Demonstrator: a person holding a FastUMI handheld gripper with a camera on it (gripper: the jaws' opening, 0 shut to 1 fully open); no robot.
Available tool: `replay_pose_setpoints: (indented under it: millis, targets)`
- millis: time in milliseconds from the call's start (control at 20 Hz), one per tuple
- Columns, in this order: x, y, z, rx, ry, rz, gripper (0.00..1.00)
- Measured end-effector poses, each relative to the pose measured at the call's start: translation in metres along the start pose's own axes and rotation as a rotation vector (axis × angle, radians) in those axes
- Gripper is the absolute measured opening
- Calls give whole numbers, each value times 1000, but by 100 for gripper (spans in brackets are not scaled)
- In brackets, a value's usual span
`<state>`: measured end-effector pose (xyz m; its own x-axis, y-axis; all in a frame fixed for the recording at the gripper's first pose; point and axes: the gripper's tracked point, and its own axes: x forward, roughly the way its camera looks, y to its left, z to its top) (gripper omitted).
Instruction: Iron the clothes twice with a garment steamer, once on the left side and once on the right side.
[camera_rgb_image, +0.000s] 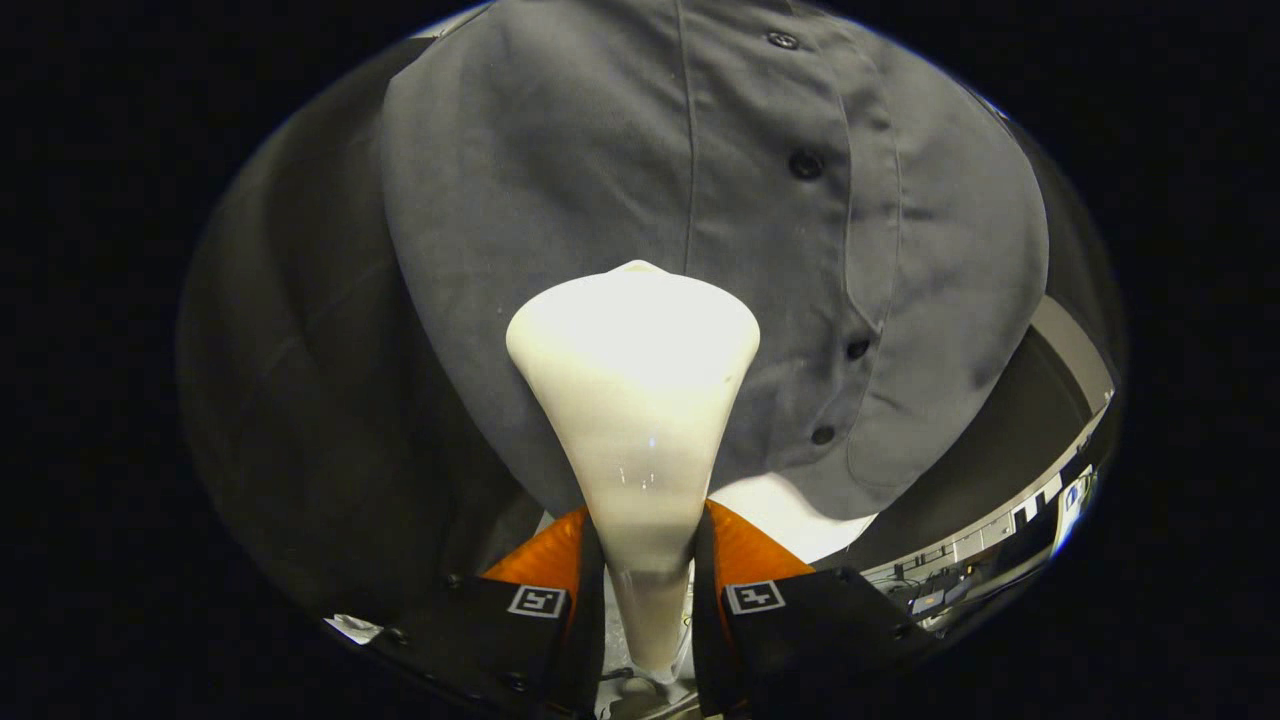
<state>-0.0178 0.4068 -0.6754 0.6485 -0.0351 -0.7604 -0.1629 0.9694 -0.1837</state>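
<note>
Clenched on the steamer (634, 400), our claw (648, 585) holds its head left of the shirt (560, 170) placket; drifting right, we risk snagging buttons (805, 163).

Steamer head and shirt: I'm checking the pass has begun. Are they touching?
Cannot tell. In the gripper view the steamer head overlaps the grey shirt left of its button placket, hiding contact or gap. The gripper is shut on the steamer's neck.

The tool (648, 560) carries a square black-and-white marker on each finger mount.
</note>
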Motion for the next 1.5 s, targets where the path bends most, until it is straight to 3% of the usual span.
replay_pose_setpoints:
  millis: [400,700,1050,1500]
  targets:
    - [29,-36,-65,-9,85,-21,44]
    - [14,-47,-85,-4,117,-4,44]
    - [-59,-72,-44,15,62,31,44]
    - [-172,-132,74,24,-83,109,44]
